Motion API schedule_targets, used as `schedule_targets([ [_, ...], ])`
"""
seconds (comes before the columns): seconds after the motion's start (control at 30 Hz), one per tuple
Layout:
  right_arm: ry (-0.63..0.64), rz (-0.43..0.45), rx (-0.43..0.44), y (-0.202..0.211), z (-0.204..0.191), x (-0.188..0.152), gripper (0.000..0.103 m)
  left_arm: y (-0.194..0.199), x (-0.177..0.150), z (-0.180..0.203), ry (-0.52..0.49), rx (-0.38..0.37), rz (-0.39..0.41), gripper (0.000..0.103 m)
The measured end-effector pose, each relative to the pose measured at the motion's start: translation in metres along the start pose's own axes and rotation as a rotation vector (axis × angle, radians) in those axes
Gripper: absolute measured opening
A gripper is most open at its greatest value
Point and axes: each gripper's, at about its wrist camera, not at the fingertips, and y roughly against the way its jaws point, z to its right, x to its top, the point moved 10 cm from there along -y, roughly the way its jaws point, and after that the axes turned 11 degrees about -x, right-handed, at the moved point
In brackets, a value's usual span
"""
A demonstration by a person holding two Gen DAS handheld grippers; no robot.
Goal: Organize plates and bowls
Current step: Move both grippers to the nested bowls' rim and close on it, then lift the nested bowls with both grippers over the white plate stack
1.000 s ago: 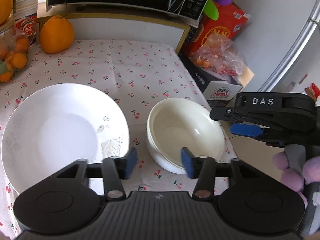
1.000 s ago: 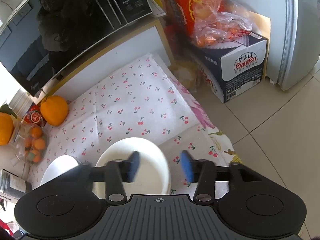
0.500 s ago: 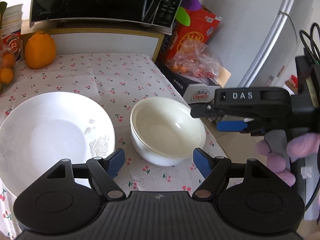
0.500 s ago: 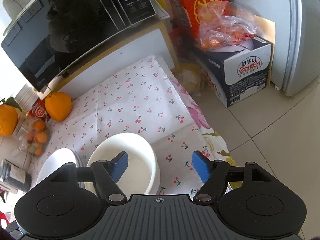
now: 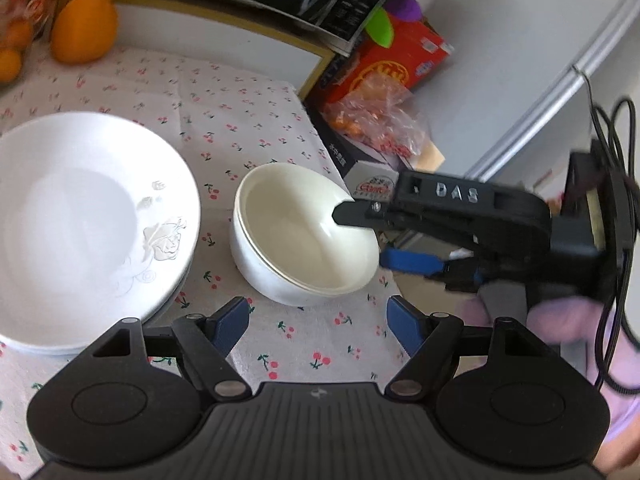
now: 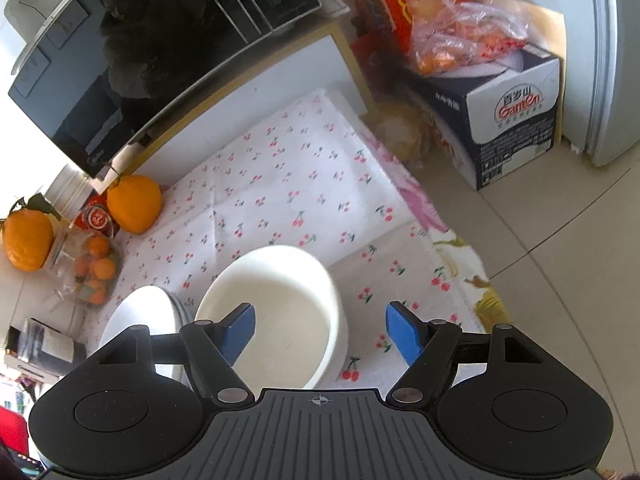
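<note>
Now both sets of jaws stand wider than a second ago. Left gripper (image 5: 318, 322): blue pads apart, nothing between them, held just near of the bowls over the cherry-print tablecloth (image 5: 224, 120). They were narrower and close to the stack before; reads as a release and not a reach.

Left of scene: white shallow china plates with a silver rose motif (image 5: 84, 220), stacked, at least two rims showing on the near edge. They sit on the cloth, just beside the bowls, apart from them.

Centre: cream round ceramic bowls (image 5: 304, 240), two nested, double rim line visible. Upright, near the right edge of the table. Glossy, empty inside.

Right: right gripper (image 6: 320, 330), pads also spread and empty; its left pad hangs over the bowl stack's rim, right pad over bare cloth. In the left wrist view its upper finger reaches above the bowl's right rim, contact unclear.

Judgement: plates in one pile, bowls in another, both tools let go. Sorting looks finished or close to it.
</note>
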Motion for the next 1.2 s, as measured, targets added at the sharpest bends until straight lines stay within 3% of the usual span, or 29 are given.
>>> schedule_targets([
  [0.4, -0.100, -0.063, 0.011, -0.016, 0.003, -0.006, 0.073, -0.009, 0.005, -0.004, 0.109, -0.004, 0.088, 0.071],
  [0.73, -0.183, -0.069, -0.037, -0.025, 0.016, -0.007, 0.072, -0.019, 0.006, -0.011, 0.274, -0.011, 0.144, 0.051],
  [0.9, -0.230, -0.077, -0.052, -0.027, 0.026, -0.007, 0.059, -0.023, 0.007, -0.019, 0.313, 0.021, 0.156, 0.050],
  [1.2, -0.216, -0.102, -0.042, -0.032, 0.025, -0.012, 0.027, -0.023, 0.003, -0.030, 0.356, 0.059, 0.146, 0.036],
])
